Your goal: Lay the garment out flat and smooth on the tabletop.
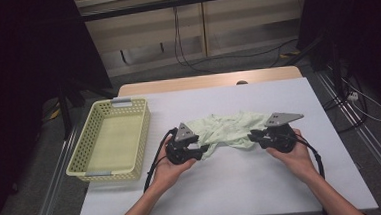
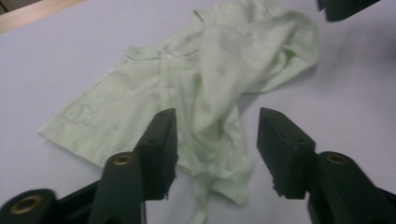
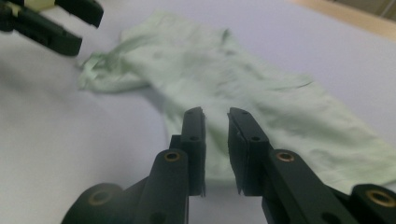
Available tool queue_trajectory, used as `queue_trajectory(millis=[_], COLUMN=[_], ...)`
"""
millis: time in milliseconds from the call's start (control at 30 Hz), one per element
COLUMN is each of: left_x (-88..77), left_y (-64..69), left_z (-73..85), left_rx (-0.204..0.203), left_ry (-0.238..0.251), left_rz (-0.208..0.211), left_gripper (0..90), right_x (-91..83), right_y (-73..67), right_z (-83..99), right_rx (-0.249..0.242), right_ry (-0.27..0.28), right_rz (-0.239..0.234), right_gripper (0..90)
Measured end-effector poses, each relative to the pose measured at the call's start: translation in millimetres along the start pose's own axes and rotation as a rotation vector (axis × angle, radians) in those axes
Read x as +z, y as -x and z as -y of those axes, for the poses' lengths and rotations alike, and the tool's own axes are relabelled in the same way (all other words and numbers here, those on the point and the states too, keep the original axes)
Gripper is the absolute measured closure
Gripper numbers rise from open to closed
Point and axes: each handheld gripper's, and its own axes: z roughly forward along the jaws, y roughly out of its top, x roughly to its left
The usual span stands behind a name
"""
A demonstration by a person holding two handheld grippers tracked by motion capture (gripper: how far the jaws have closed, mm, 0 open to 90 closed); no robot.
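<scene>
A crumpled pale green garment (image 1: 227, 128) lies in the middle of the white table (image 1: 233, 190). My left gripper (image 1: 204, 149) sits at the garment's left end. In the left gripper view its jaws (image 2: 217, 135) stand apart, with a twisted fold of the garment (image 2: 210, 79) lying between them, untouched by the pads. My right gripper (image 1: 252, 136) is at the garment's right end. In the right gripper view its jaws (image 3: 216, 114) keep a narrow gap just over the edge of the garment (image 3: 224, 74), pinching nothing. Each view shows the other gripper (image 2: 345, 7) (image 3: 56, 23) farther off.
A pale yellow plastic basket (image 1: 89, 166) stands at the table's left edge. Bare white surface lies in front of the garment, toward me. A wooden strip (image 1: 207, 80) runs along the far edge, and cables trail on the floor beyond.
</scene>
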Motion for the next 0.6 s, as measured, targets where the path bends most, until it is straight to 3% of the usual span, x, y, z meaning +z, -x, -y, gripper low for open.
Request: queue_trajectory(millis=[100, 167, 267, 433, 500, 600], left_x=[2.9, 9.0, 15.0, 20.0, 22.6, 24.5], left_y=[11.6, 16.1, 15.1, 8.7, 7.7, 5.0], left_z=[6.1, 8.1, 9.6, 14.2, 15.5, 16.5], left_rx=[0.042, 0.072, 0.082, 0.078, 0.053, 0.050], left_ry=[-0.019, -0.052, -0.069, -0.110, -0.103, -0.114], left_rz=[0.037, 0.039, 0.046, 0.035, 0.024, 0.029], left_gripper=[59.7, 61.9, 67.3, 73.6, 75.9, 77.2], right_x=[10.6, 14.9, 21.0, 29.1, 32.4, 36.6], right_y=[-7.9, -10.2, -12.7, -15.4, -15.9, -18.2], right_z=[4.1, 3.3, 2.5, 2.9, 4.3, 5.6], right_rx=[-0.040, -0.049, -0.063, -0.087, -0.101, -0.118], right_ry=[-0.051, -0.050, -0.055, -0.077, -0.092, -0.113], right_rz=[-0.024, -0.034, -0.041, -0.046, -0.041, -0.035], right_gripper=[77.0, 77.4, 77.7, 77.0, 75.8, 74.9])
